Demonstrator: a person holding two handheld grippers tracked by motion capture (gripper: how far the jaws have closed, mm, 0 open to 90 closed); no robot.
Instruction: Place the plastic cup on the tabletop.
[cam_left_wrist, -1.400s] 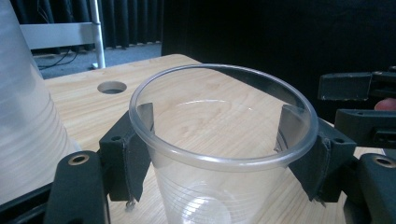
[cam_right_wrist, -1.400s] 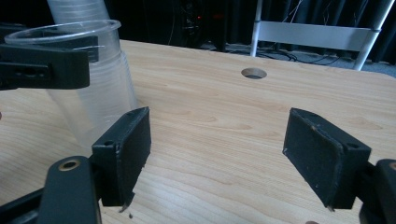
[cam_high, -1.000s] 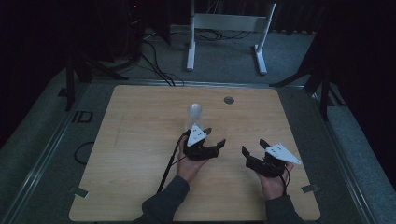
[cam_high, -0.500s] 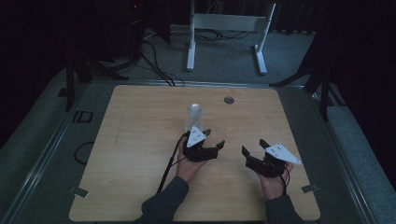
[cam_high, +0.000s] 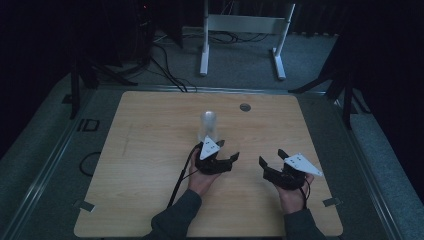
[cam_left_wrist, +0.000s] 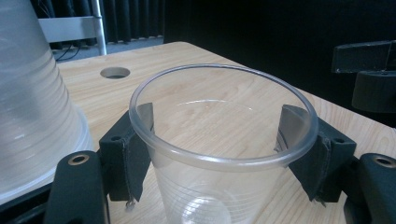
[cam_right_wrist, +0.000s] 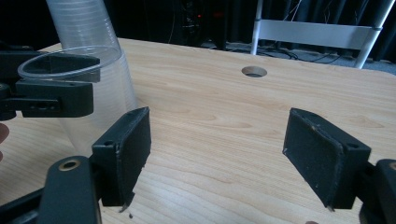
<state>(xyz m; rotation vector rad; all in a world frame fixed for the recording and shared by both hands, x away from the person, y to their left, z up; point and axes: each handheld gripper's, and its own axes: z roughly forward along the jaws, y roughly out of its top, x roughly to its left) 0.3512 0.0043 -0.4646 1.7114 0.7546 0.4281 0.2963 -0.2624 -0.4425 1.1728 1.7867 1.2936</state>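
Left gripper (cam_left_wrist: 219, 154) pinches clear plastic cup (cam_left_wrist: 219, 140), upright, mouth up; inverted clear cup stack (cam_left_wrist: 32, 102) touching just left. Right gripper (cam_right_wrist: 229, 154) spread, farther away.

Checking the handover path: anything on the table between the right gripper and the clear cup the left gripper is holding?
Nothing visible does. The left gripper is shut on the clear cup, and bare table lies between it and the open right gripper. The upside-down cup stack stands behind the held cup, on its far side, off that line.
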